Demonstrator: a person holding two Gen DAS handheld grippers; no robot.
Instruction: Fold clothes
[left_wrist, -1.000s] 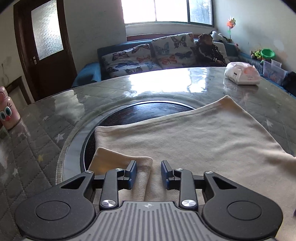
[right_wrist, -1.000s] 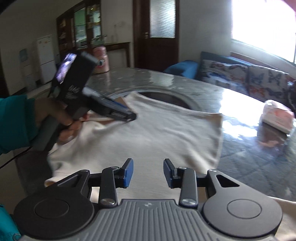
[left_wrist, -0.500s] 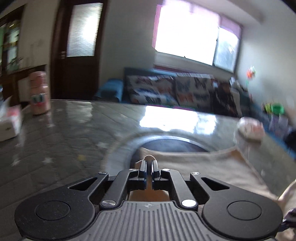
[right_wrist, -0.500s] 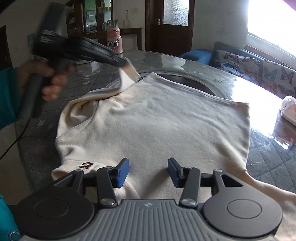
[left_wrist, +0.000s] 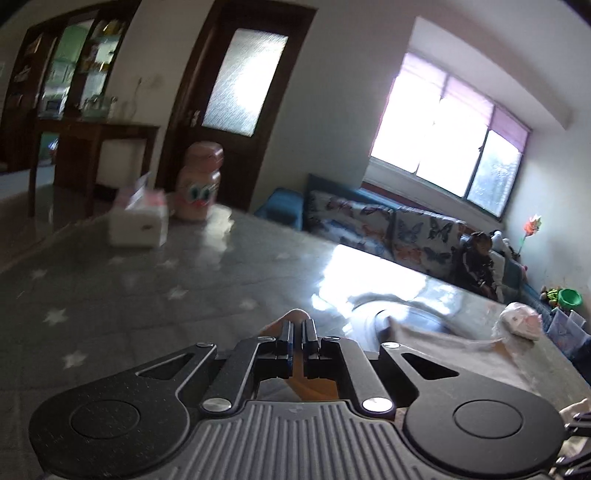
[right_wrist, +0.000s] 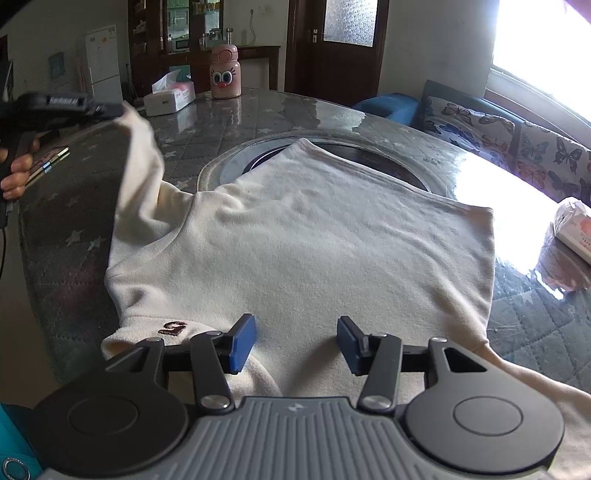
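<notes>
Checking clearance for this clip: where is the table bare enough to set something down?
Bare quilted table lies between the tissue box, pink bottle and cream sweatshirt. The sweatshirt crowds the near side; a packet sits right.

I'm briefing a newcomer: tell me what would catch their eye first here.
The cream sweater spread flat over the grey star-quilted table dominates. At far left, the left gripper holds one sleeve lifted off the table, while the right gripper hovers open over the near edge.

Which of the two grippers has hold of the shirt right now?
The left gripper, shut on the cream shirt's sleeve and lifting it; the right gripper is open above the shirt's body.
</notes>
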